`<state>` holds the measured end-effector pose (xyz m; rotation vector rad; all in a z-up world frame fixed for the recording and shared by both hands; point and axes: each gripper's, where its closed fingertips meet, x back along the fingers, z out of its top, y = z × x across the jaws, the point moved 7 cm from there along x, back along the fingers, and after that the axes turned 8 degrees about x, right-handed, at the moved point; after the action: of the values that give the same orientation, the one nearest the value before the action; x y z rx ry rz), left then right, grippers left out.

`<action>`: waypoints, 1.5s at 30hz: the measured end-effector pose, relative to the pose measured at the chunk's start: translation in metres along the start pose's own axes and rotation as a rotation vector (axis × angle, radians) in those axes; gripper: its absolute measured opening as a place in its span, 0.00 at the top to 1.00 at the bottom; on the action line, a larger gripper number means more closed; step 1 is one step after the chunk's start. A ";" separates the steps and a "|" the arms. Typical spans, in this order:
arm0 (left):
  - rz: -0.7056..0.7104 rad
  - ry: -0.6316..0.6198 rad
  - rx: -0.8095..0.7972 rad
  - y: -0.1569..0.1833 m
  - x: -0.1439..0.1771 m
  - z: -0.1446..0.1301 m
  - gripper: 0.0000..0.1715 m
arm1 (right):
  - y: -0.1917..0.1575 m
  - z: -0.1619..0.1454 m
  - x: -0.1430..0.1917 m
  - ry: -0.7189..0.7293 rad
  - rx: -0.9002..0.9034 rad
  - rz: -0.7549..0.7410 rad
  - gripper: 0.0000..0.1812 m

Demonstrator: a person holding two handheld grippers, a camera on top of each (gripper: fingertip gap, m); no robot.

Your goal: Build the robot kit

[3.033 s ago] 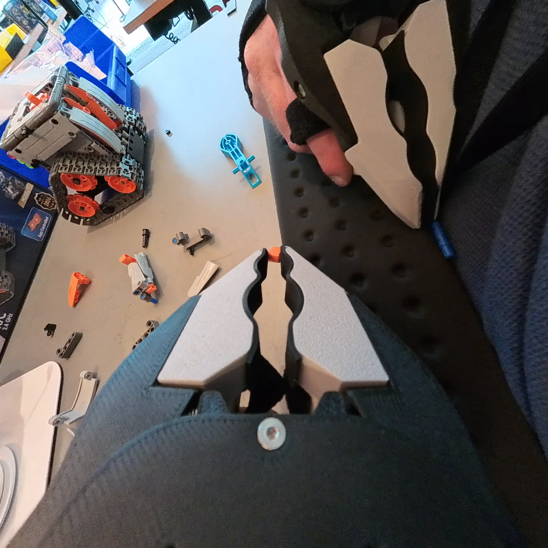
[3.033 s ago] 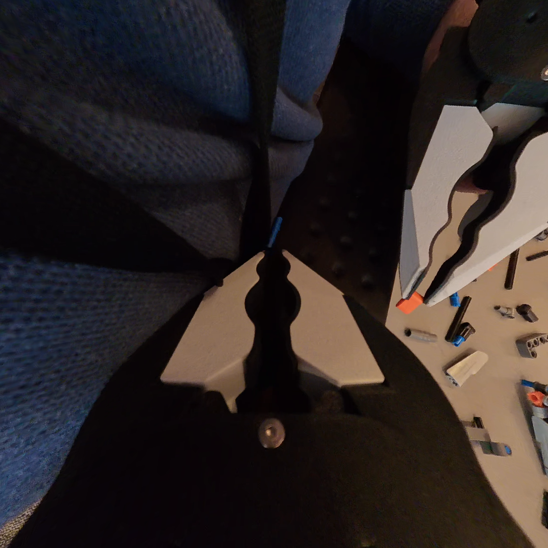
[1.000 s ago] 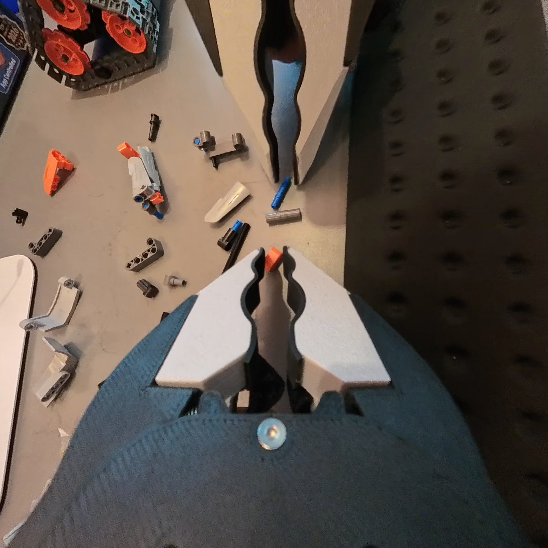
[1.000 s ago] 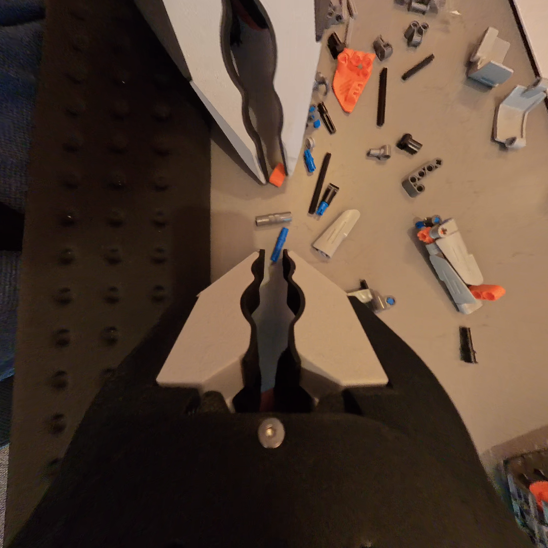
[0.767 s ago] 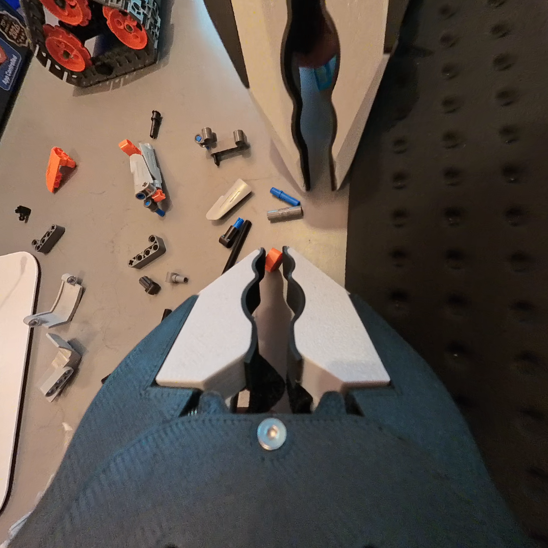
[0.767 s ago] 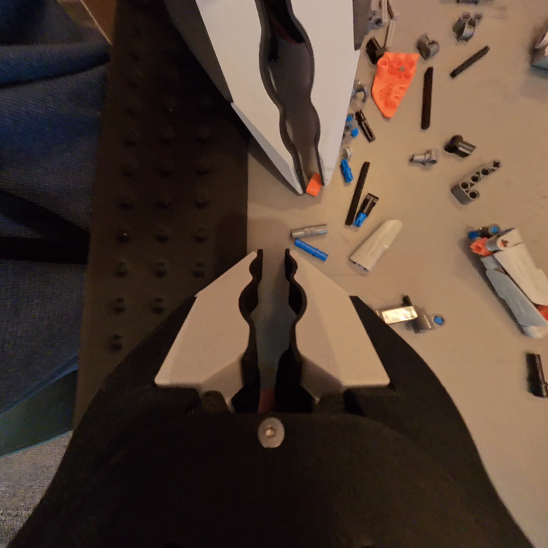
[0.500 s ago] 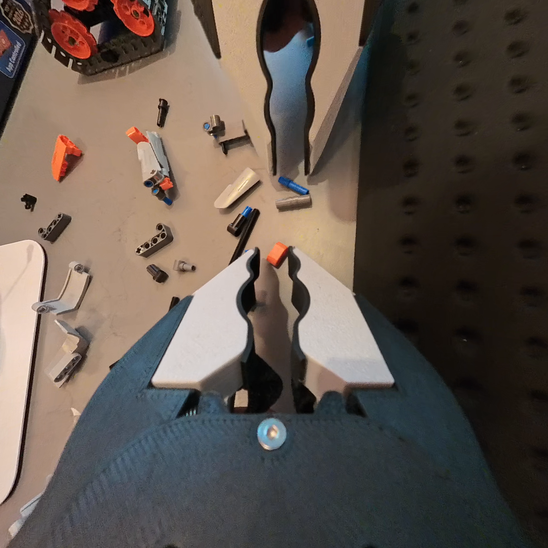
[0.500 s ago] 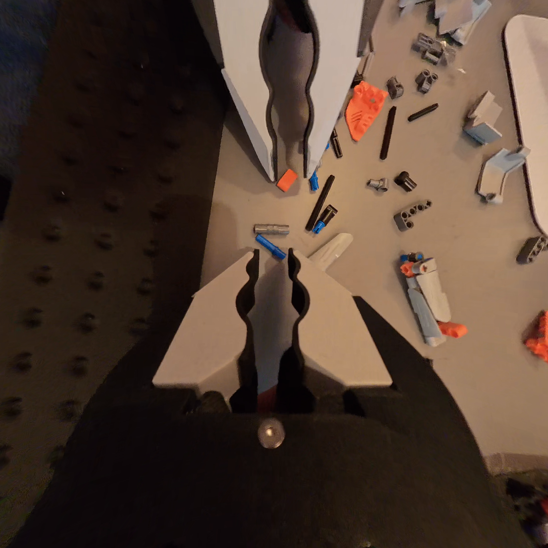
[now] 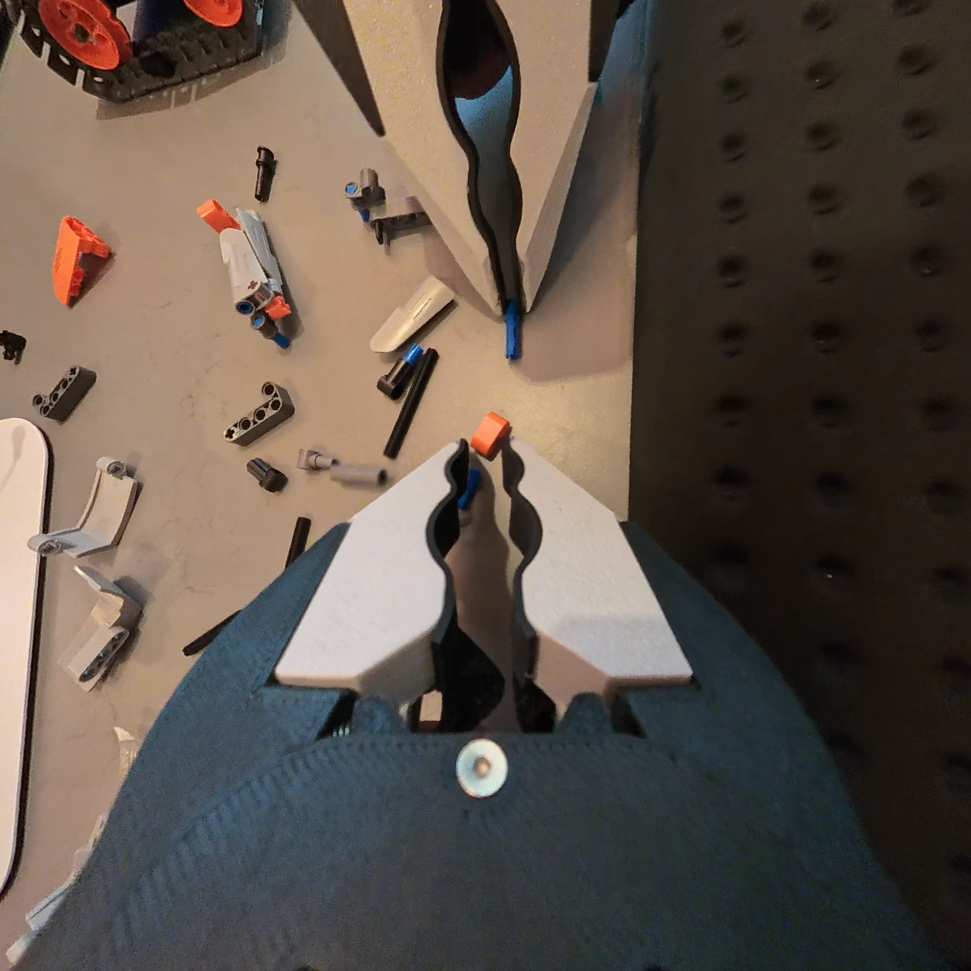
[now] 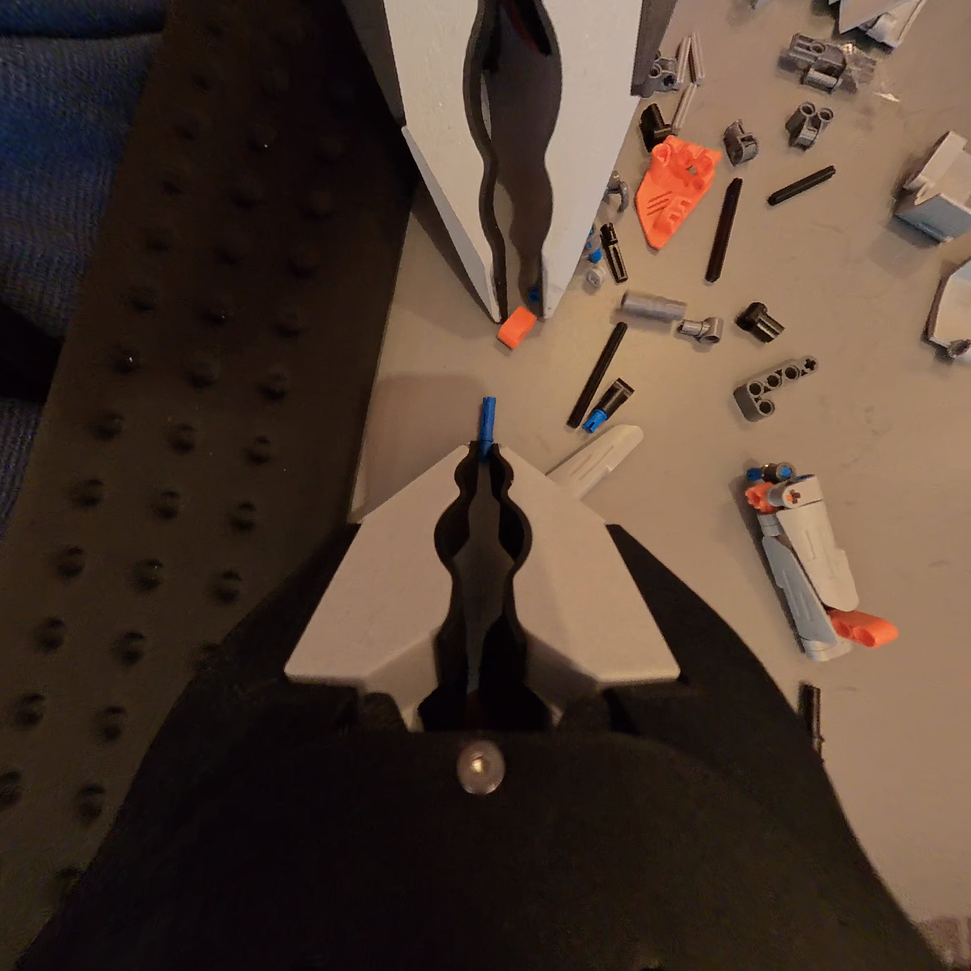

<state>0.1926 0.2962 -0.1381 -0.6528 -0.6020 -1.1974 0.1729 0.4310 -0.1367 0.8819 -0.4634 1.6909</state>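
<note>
Desk (image 9: 157, 157) carries scattered building parts. Right gripper (image 10: 487, 451) has its fingers closed on a blue pin (image 10: 487, 419) lifted beside the black studded mat (image 10: 210, 315); left gripper (image 9: 482, 449), fingers parted (holding nothing), hovers over an orange piece (image 9: 489, 432) lying near that mat.

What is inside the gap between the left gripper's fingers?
A short blue pin shows between the open left gripper's fingers, over the grey table. A small orange piece lies just off the tips. The gripper covers whatever lies beneath it.

Dim warm light, soft shadows, wide-angle distortion
</note>
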 end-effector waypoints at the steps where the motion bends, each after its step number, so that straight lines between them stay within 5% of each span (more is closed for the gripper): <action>1: -0.005 -0.002 -0.003 0.001 0.000 0.000 0.95 | -0.001 0.001 0.000 -0.003 -0.008 -0.008 0.99; 13: -0.012 -0.017 -0.055 0.004 -0.002 0.004 0.95 | -0.010 0.010 -0.006 -0.019 -0.021 -0.031 0.99; 19: 0.114 -0.072 0.018 -0.001 -0.006 0.006 1.00 | -0.006 0.009 -0.006 -0.033 -0.045 -0.068 0.99; 31: 0.073 -0.081 0.003 0.000 -0.005 0.011 0.90 | 0.001 0.008 -0.007 -0.035 -0.071 -0.132 0.99; 45: 0.095 -0.077 0.075 -0.004 0.000 0.011 0.94 | 0.007 0.010 -0.009 -0.039 -0.061 -0.125 0.99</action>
<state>0.1880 0.3032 -0.1298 -0.6596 -0.6701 -1.0597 0.1702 0.4158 -0.1363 0.8828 -0.4741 1.5400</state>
